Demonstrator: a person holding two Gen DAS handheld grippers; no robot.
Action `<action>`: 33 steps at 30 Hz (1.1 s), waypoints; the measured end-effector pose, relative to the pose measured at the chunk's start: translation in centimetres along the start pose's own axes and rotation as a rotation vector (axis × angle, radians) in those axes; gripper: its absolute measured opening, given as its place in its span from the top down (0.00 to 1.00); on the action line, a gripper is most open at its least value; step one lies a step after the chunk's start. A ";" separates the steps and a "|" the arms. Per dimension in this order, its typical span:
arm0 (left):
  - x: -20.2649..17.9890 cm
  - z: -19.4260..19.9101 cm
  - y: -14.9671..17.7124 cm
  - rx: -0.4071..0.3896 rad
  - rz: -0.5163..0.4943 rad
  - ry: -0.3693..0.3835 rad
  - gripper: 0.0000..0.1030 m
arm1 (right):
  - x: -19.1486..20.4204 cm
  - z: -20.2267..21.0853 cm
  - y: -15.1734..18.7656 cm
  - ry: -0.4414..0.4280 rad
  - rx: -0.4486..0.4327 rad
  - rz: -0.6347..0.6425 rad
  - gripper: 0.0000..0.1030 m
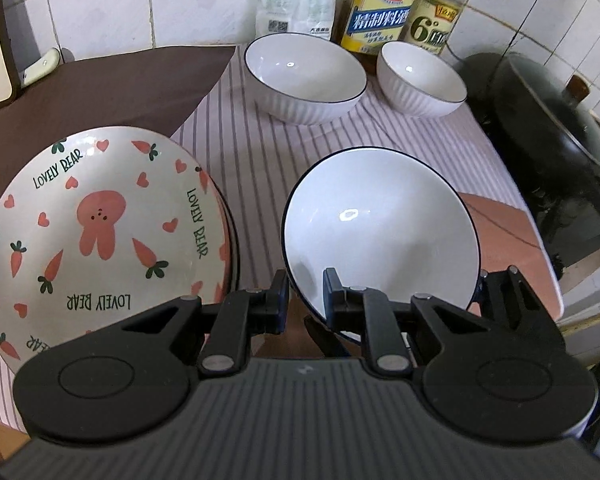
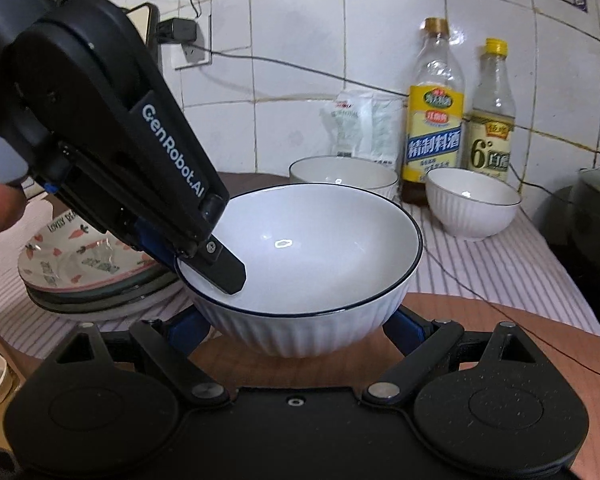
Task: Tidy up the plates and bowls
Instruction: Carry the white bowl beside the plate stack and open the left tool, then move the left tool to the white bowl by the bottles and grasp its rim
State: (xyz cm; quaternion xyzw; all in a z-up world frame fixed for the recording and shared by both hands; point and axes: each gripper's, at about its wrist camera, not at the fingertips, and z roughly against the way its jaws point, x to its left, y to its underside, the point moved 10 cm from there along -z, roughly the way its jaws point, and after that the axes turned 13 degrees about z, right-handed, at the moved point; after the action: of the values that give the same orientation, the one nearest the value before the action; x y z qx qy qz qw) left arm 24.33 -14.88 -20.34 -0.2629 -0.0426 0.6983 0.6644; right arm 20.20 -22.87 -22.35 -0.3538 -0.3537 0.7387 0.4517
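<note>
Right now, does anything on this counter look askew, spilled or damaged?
Nothing spilled or broken. Only the bowl sits tilted, its rim pinched by the left tool; the plate stack and two far bowls look orderly.

left hand-held gripper [image 2: 204,254] pinches white bowl [image 2: 304,268] rim | right hand-held gripper [image 2: 296,332] straddles bowl

We count three white bowls [image 1: 374,220] [image 1: 306,76] [image 1: 420,78], all ribbed with dark rims. One stack of plates [image 1: 100,236] sits at left; we cannot tell how many. Two bottles [image 2: 434,120] [image 2: 492,120] and one white bag [image 2: 360,128] stand at the wall.
</note>
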 end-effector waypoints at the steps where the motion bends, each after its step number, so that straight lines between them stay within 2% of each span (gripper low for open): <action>1: 0.1 -0.1 0.1 0.000 -0.003 -0.003 0.84 | 0.0 -0.2 0.1 -0.004 0.005 0.002 0.08; 8: 0.6 -1.2 0.2 0.017 0.024 -0.002 0.84 | -0.2 -1.7 0.9 -0.041 0.044 0.004 0.08; 13: 0.7 -1.4 0.1 0.018 0.038 0.019 0.84 | -0.1 -1.6 1.0 -0.023 0.050 -0.012 0.09; 16: 0.9 -1.4 0.1 0.028 0.055 0.024 0.81 | -0.3 -1.2 1.6 0.008 0.092 -0.033 0.09; 18: 0.9 -1.2 0.2 0.043 0.043 0.031 0.77 | -0.4 -0.4 1.8 0.030 0.109 -0.053 0.08; 20: 1.1 -0.7 0.2 0.050 0.035 0.030 0.67 | -0.4 1.0 1.8 0.036 0.101 -0.068 0.08; 23: 1.3 0.5 0.1 0.047 0.025 0.033 0.62 | -0.7 3.1 1.5 0.046 0.081 -0.112 0.08; 29: 1.6 3.5 -0.2 0.019 -0.049 0.017 0.60 | -2.2 6.4 -0.8 0.035 0.062 -0.197 0.08; 33: 1.8 5.4 -0.6 -0.001 -0.053 0.041 0.58 | -3.5 7.8 -2.6 0.007 0.055 -0.293 0.09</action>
State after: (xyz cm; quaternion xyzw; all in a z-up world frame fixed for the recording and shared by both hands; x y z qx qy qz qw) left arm 22.65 -11.52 -15.97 -0.2760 -0.0364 0.6750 0.6833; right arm 15.93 -26.73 -15.54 -0.2885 -0.3797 0.6728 0.5656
